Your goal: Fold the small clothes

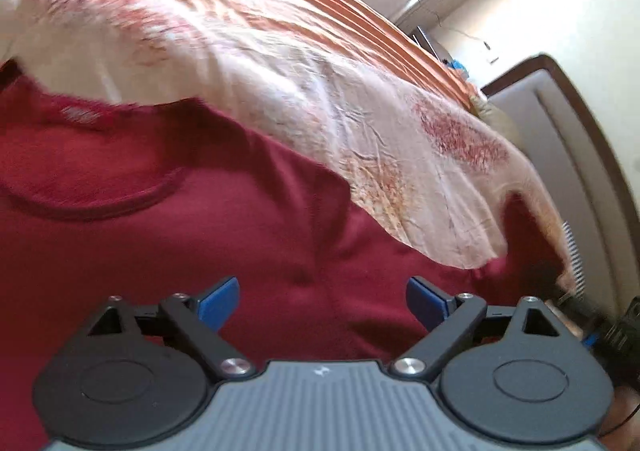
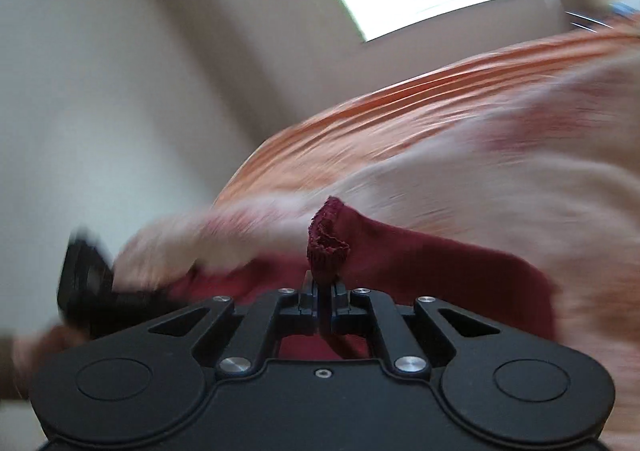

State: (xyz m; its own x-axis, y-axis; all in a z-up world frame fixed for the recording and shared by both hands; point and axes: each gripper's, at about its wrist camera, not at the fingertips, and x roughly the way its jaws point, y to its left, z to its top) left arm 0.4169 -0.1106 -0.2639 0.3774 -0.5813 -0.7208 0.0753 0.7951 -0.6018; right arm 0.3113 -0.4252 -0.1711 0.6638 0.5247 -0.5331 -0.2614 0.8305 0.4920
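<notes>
Dark red knit top [image 1: 200, 219] spread flat, neckline showing, sleeve cuff [image 2: 328, 241] lifted

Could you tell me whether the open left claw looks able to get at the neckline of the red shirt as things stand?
Probably yes: the left claw is open above the red shirt, and the neckline lies uncovered ahead to its left, with nothing between.

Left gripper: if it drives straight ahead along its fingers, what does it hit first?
Most likely the maroon shirt. The left gripper is open, its fingers apart over the shirt's body with nothing between. The patterned bedsheet lies beyond. How far the cloth is cannot be told.
</notes>
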